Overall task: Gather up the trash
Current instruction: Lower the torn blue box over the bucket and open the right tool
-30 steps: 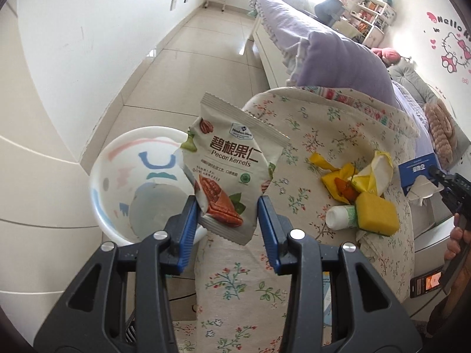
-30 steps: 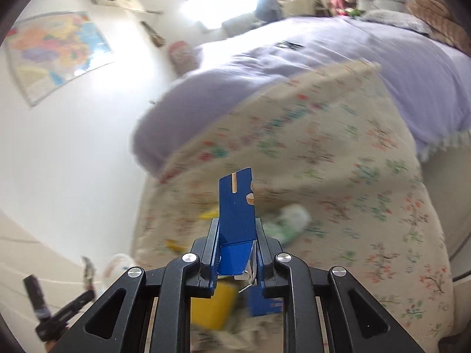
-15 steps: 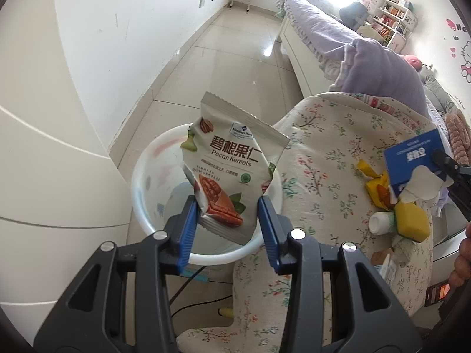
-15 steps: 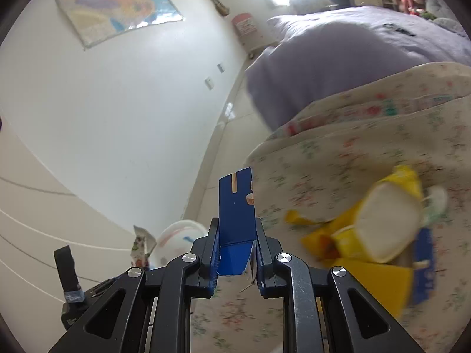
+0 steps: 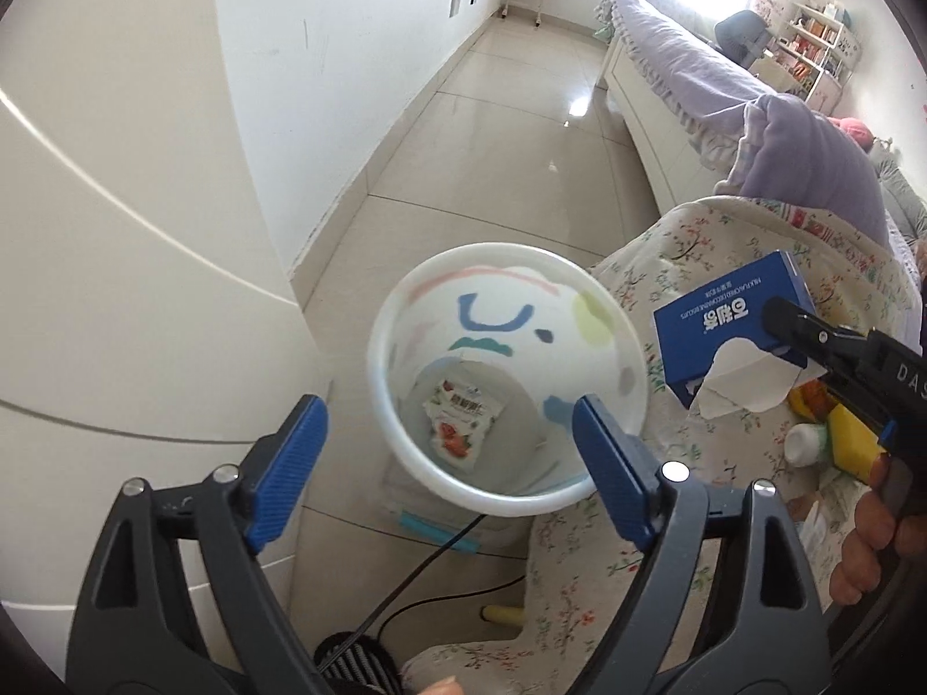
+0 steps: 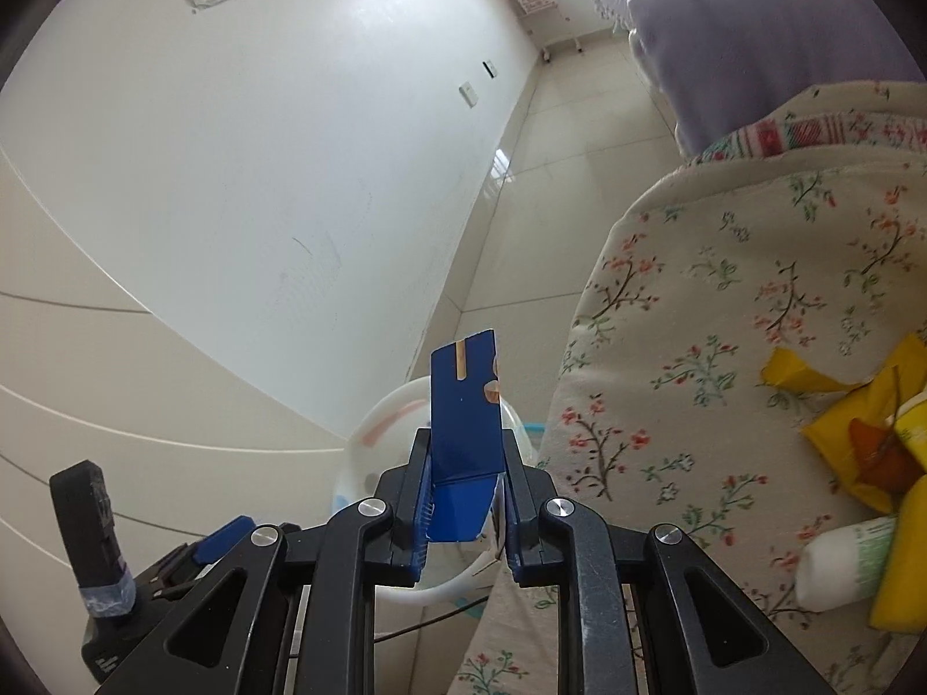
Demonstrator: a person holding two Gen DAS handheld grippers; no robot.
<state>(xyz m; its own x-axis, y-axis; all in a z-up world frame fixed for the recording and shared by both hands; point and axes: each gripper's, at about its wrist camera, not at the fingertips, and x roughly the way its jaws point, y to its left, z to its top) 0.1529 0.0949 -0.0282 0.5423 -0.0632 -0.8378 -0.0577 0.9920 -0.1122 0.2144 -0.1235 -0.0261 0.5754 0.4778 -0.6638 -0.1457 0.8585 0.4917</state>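
While a floral cloth drapes the raised surface on the right, one white waste bin with pastel scribbles stands on the tiled floor just beside it, its rim wide to the left wrist camera. One left gripper hangs directly above the bin, tilted downward, its two blue-padded fingers spread wide with nothing between them. One snack packet lies flat on the bin's bottom. From the right, one right gripper reaches in level over the cloth's edge near the bin, its jaws pressed together on one blue tissue box, which stands on end between them with a white tissue spilling from its torn opening. The person's right hand wraps that gripper's handle at the frame's edge. Left on the cloth, in a cluster well apart from the bin, are one crumpled yellow wrapper, one yellow block and one small white bottle lying on its side against it. One black cable trails across the floor below the bin.
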